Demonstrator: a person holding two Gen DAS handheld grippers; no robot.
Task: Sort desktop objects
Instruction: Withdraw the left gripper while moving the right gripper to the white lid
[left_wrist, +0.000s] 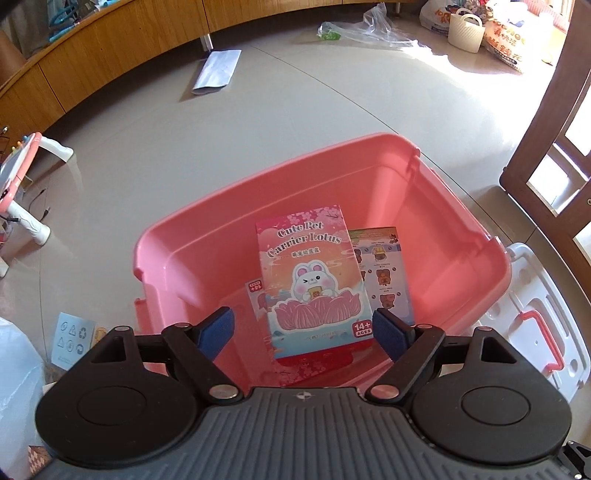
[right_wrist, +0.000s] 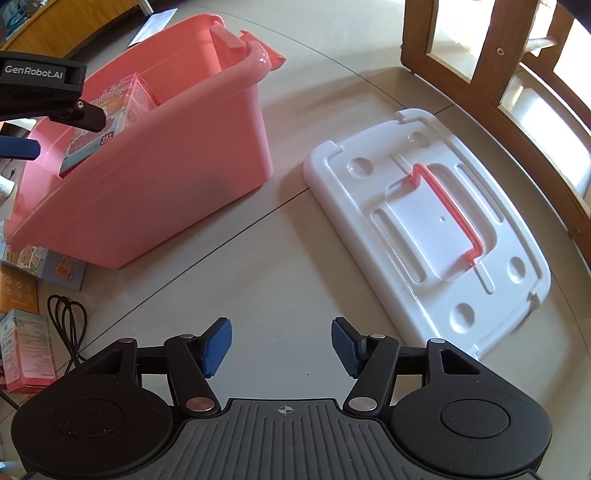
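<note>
The left tongs (left_wrist: 303, 332) are hanging spread wide above the near end of the pink bin (left_wrist: 461, 206), gripping nothing; the toy box (left_wrist: 314, 280) printed "Cute Pet Carrier Lotus" is lying inside the bin, between the pads but apparently below them and clear of both; it is leaning across a second printed box (left_wrist: 388, 273) at its right. The right tongs (right_wrist: 282, 345) are also standing open and empty over bare tabletop (right_wrist: 258, 258), with the bin at far left and the white lid (right_wrist: 424, 229) at right.

The toy box is looking like thin printed cardboard, so probably light and fairly stiff, though its faces would dent under a hard squeeze and the glossy print may be slippery; taking it across the two long edges looks safest.

More cartons (right_wrist: 29, 350) are waiting at the near left of the right view, beside a coiled black cable (right_wrist: 70, 317) that could be snagging a reach; the bin wall is standing between them and the bin floor, so each would need lifting over the rim. The lid, pink handle up, is lying well clear of the bin.
</note>
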